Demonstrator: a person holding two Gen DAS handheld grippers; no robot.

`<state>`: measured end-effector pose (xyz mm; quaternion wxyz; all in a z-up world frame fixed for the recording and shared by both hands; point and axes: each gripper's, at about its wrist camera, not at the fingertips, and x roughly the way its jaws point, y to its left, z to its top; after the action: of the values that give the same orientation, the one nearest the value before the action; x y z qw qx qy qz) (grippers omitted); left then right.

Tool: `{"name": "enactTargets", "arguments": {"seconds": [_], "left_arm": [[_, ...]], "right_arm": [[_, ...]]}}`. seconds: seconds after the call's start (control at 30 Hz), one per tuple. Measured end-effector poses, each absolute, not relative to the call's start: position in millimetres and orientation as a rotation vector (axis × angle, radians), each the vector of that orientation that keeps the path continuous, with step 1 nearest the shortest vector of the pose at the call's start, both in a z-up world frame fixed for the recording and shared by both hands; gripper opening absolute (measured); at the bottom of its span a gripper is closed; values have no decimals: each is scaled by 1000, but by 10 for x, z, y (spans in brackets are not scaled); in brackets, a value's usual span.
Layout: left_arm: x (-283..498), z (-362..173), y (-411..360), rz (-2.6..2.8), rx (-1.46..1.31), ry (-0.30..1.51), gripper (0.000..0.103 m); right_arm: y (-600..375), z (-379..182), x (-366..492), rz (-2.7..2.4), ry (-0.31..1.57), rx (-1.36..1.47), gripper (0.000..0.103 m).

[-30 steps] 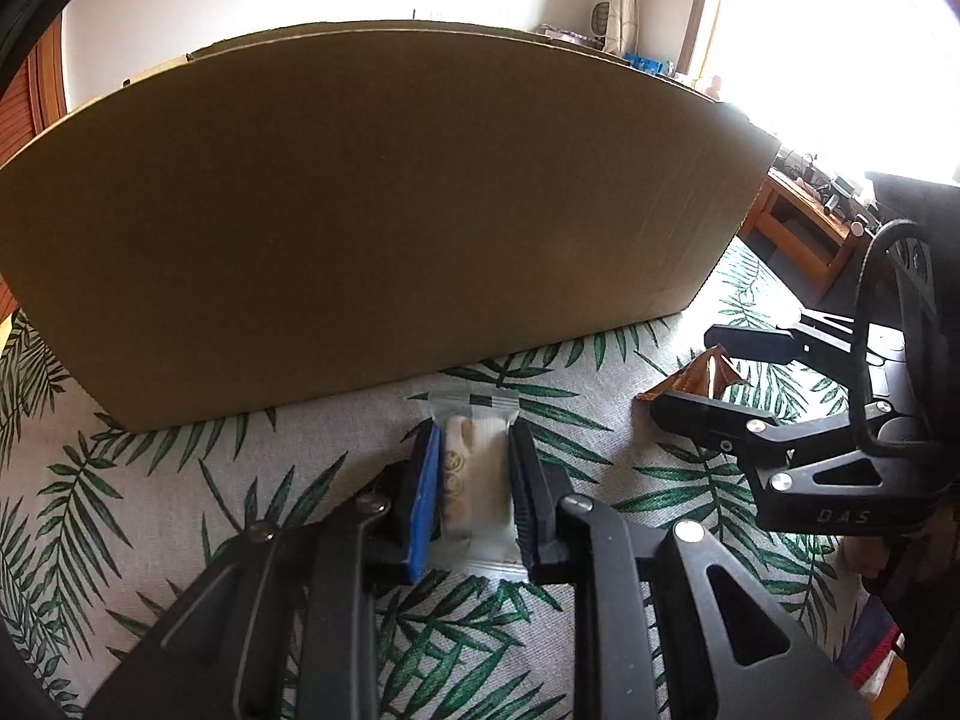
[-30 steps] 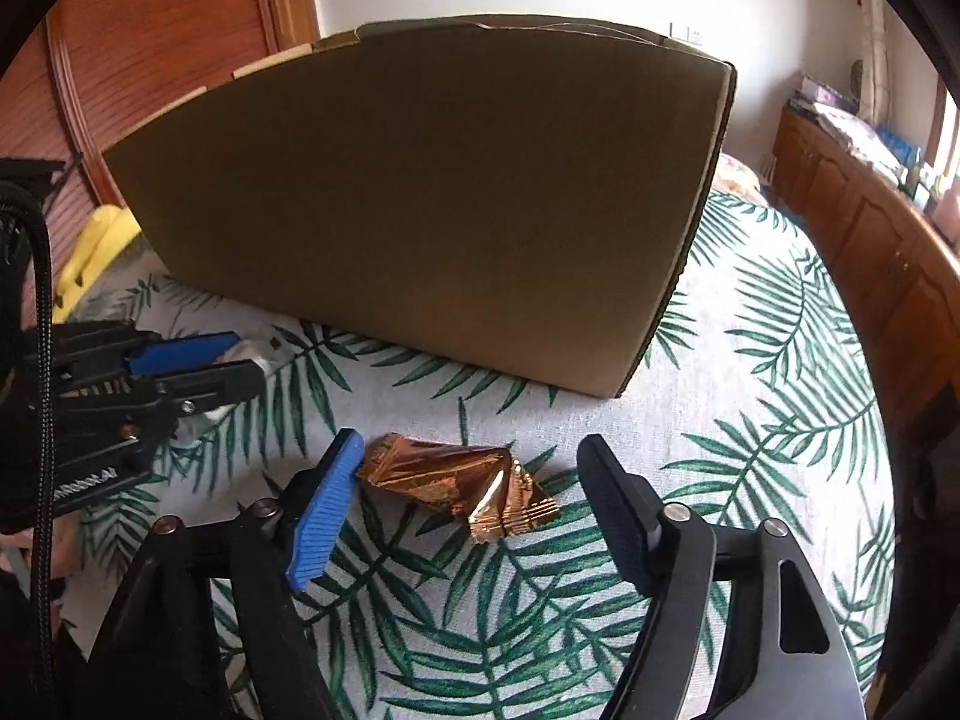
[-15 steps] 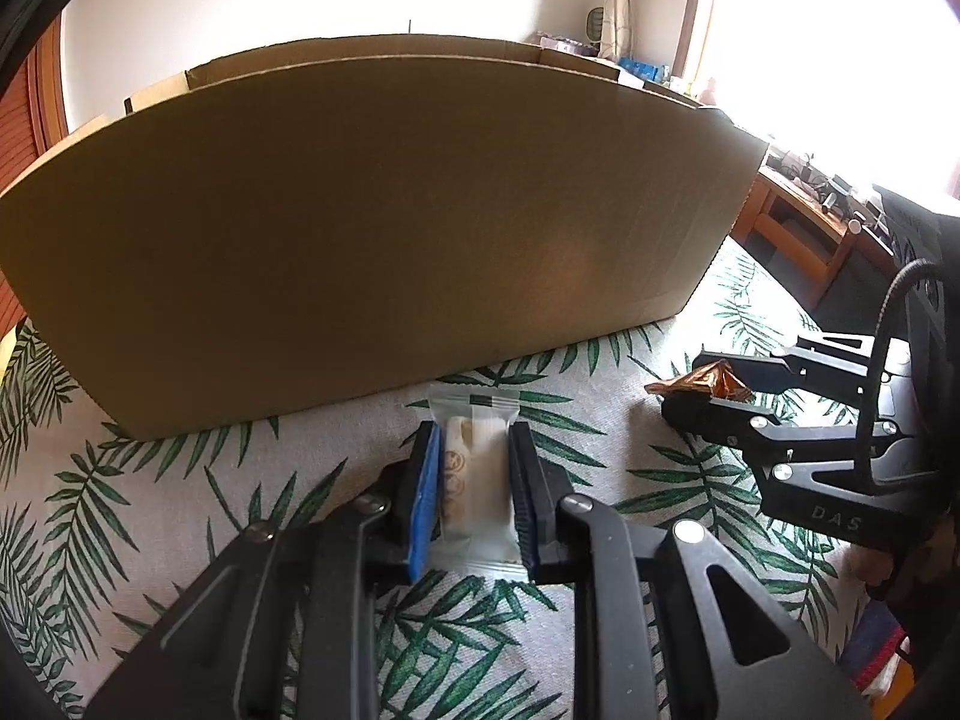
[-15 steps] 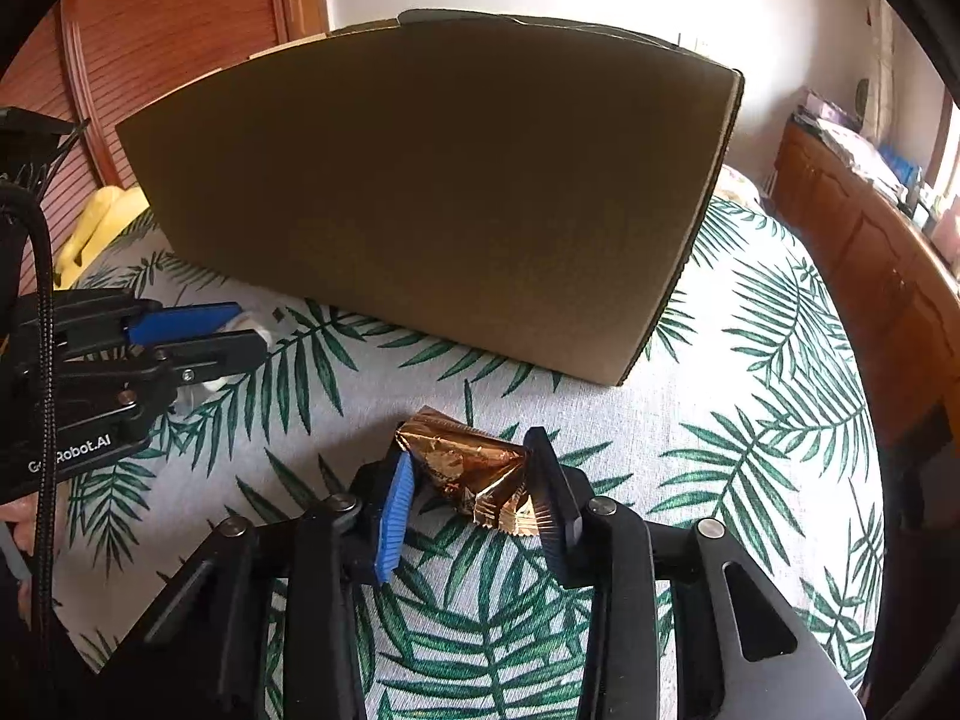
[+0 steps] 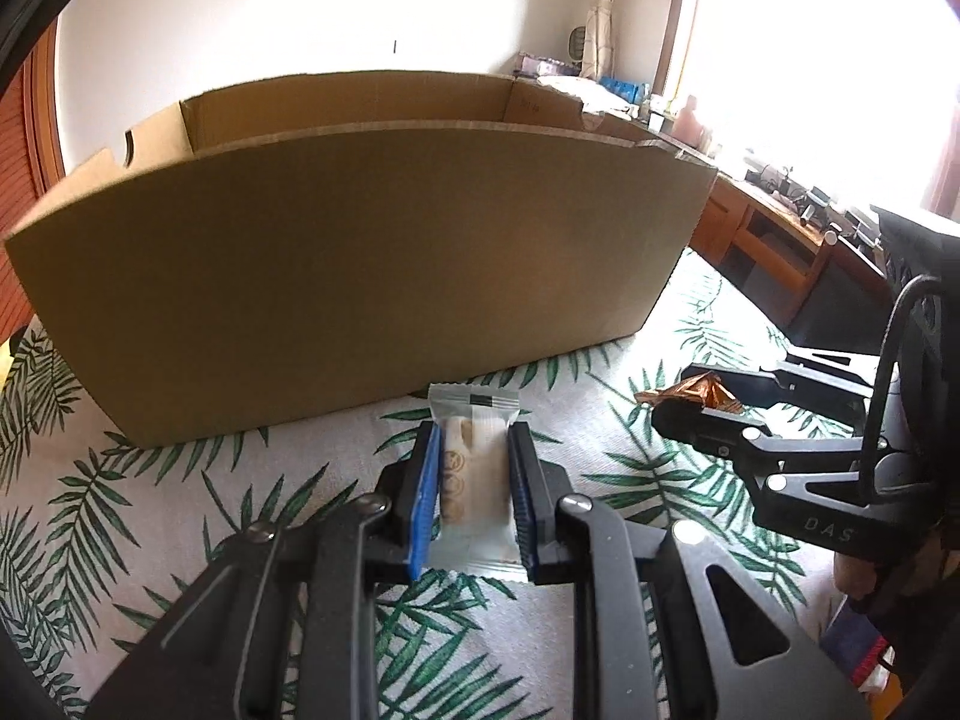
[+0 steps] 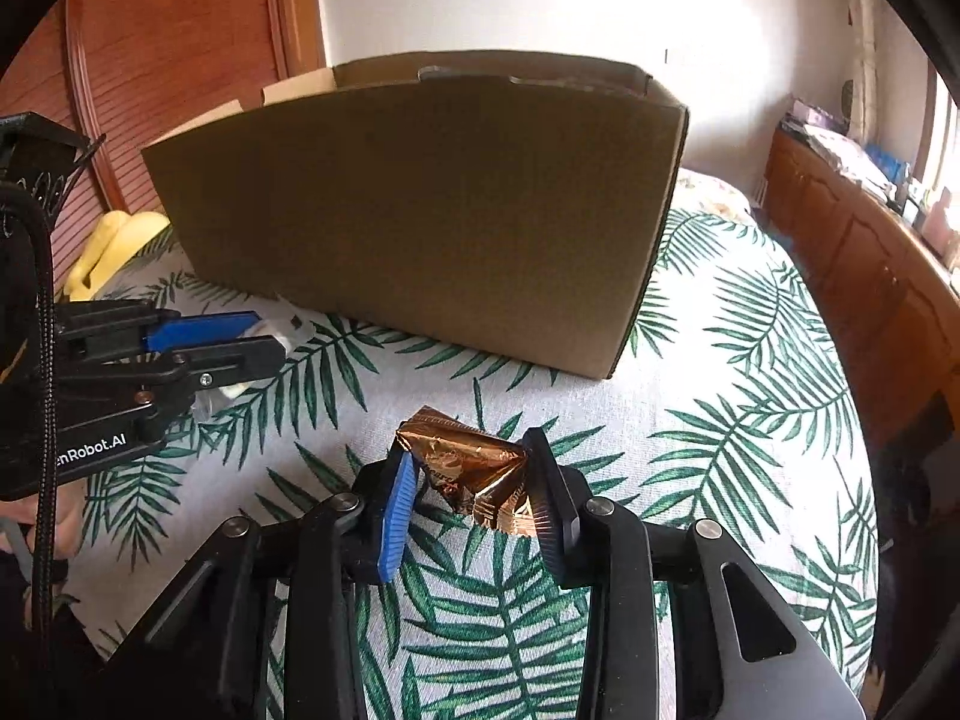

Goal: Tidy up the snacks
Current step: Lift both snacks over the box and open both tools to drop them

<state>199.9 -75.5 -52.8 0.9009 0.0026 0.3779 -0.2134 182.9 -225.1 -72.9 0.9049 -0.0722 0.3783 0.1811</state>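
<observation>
Palm-leaf tablecloth (image 6: 750,396), wooden sideboard (image 6: 870,276), curtain (image 5: 606,0)

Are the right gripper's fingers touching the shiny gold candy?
Touching. The right wrist view shows the right gripper with its fingers pressed against both sides of the crinkled gold candy, no gap on either side.
</observation>
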Motion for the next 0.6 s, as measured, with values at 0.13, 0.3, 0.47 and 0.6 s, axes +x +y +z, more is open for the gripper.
{"name": "enactTargets", "arguments": {"seconds": [0.13,0.3,0.47,0.6], "left_arm": [[1933,-411,-747,-450,3,757,20],[1827,-202,-675,-459,5,713,20],[1791,18,-589,-460,5,666,20],[1766,186,-503,-459,4,630,20]], "right_arm": [[-2292,-690,1789,371,761,-142,34],[-2282,-506,1695,373,717,-135,34],[-2275,-280,1592,382,664,-138,34],[-2226,-119,1542,386,628,-147,34]]}}
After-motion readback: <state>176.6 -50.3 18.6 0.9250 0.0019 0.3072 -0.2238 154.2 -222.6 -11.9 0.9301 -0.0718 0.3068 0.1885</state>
